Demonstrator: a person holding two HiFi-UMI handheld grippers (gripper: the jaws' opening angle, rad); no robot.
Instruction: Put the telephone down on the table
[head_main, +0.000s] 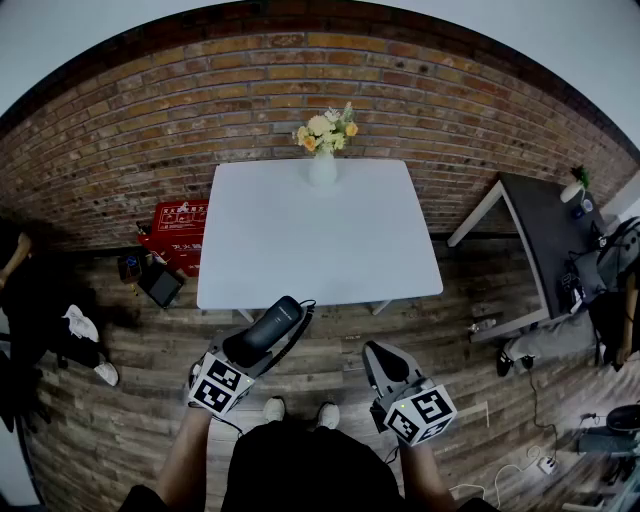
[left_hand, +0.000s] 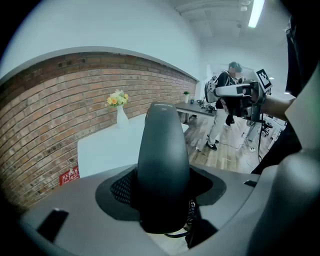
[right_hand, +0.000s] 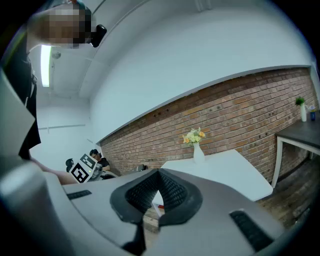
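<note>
A black telephone handset (head_main: 266, 331) is in my left gripper (head_main: 272, 338), which is shut on it and holds it in the air just short of the near edge of the white table (head_main: 320, 240). In the left gripper view the telephone (left_hand: 162, 160) stands up between the two pads, its coiled cord (left_hand: 193, 212) hanging below. My right gripper (head_main: 380, 358) hovers beside it to the right. Its jaws (right_hand: 158, 190) are shut, tips touching, with nothing between them. A white vase of flowers (head_main: 323, 160) stands at the table's far edge.
A brick wall runs behind the table. A red box (head_main: 178, 228) and a dark case (head_main: 160, 286) lie on the wooden floor to the left. A dark side table (head_main: 550, 235) stands to the right, with cables and gear beyond. A person (head_main: 30, 300) sits at the left edge.
</note>
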